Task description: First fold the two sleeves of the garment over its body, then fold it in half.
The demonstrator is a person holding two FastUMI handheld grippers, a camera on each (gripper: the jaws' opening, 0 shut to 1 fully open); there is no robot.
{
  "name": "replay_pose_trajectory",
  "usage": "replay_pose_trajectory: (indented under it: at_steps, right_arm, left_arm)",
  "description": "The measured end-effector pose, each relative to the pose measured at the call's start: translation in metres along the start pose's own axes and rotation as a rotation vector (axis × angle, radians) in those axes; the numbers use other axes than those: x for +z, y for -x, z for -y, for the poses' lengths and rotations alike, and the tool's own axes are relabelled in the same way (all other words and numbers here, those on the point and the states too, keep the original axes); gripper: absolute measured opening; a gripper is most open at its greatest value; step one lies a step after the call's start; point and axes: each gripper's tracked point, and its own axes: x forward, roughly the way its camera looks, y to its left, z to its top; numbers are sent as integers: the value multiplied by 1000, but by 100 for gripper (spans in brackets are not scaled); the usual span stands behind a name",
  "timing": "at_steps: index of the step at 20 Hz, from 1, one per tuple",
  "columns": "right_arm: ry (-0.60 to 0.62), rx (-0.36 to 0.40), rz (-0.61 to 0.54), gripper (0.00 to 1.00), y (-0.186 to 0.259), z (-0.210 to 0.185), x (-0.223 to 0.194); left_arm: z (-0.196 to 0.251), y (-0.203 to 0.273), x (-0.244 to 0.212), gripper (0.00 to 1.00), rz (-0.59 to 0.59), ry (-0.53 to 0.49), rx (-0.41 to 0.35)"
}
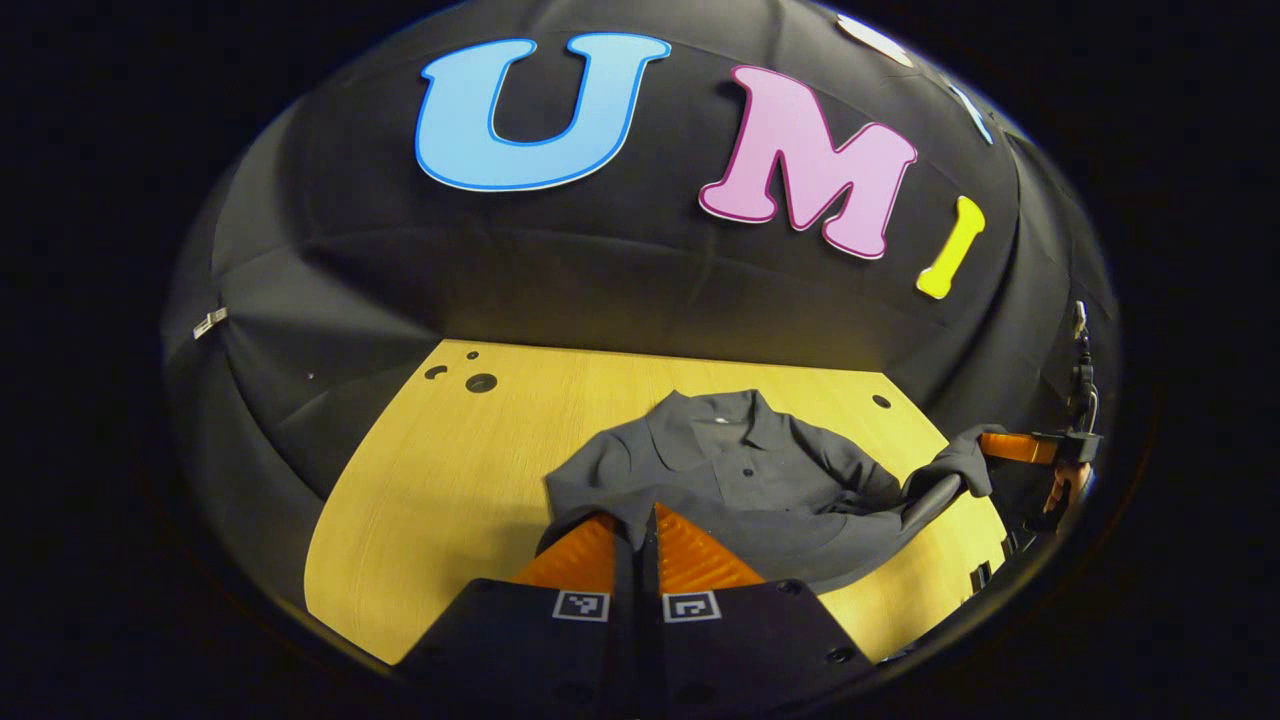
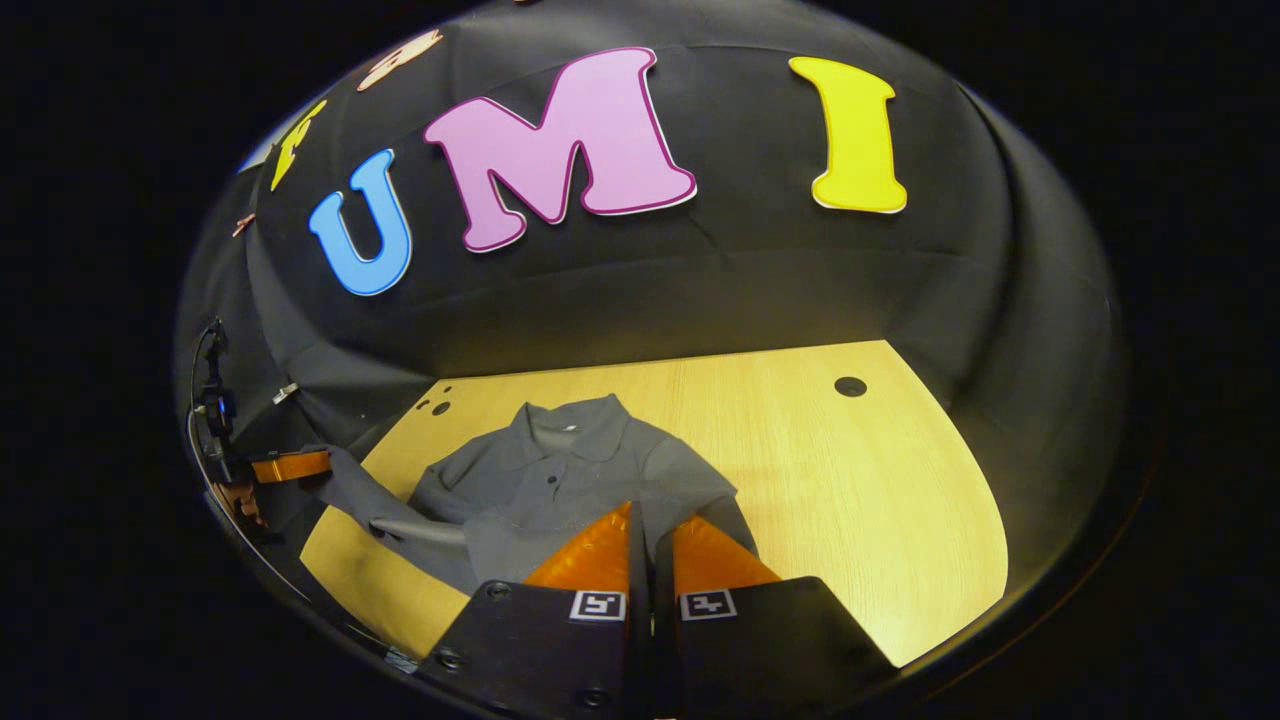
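A grey polo shirt (image 1: 740, 470) lies collar-away on the wooden table (image 1: 450, 480). The left gripper (image 1: 648, 525) has its fingers pressed together, pinching the shirt's near hem; the right gripper (image 2: 645, 525) pinches the hem likewise. Beyond the shirt, round holes (image 1: 481, 382) dot the tabletop. The neck label (image 2: 568, 428) is too small to read (a pale fleck).
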Motion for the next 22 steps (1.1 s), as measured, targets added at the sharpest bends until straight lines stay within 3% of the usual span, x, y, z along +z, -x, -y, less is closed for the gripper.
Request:
replay_pose_trajectory:
  at_steps: [10, 15, 16, 18, 21, 22]
  right_arm:
    - [-1, -1, -12, 5, -96, 16, 22]
    - [4, -7, -60, 5, -146, 23, 10]
    - [1, -12, -68, 0, -154, 25, 7]
    - [-3, -21, -85, 5, -168, 31, 2]
    - [-1, -34, -113, 5, -185, 38, -11]
    - [2, -40, -129, 5, -191, 41, -17]
  left_arm:
    - [-25, -86, 23, 2, -14, -4, 54]
    - [-39, -135, 14, 5, -56, -39, 92]
    - [-40, -144, 13, 5, -58, -48, 98]
    - [-42, -162, 11, 5, -66, -71, 104]
    - [-44, -184, 1, 2, -92, -94, 115]
    - [-45, -191, -2, 5, -100, -96, 119]
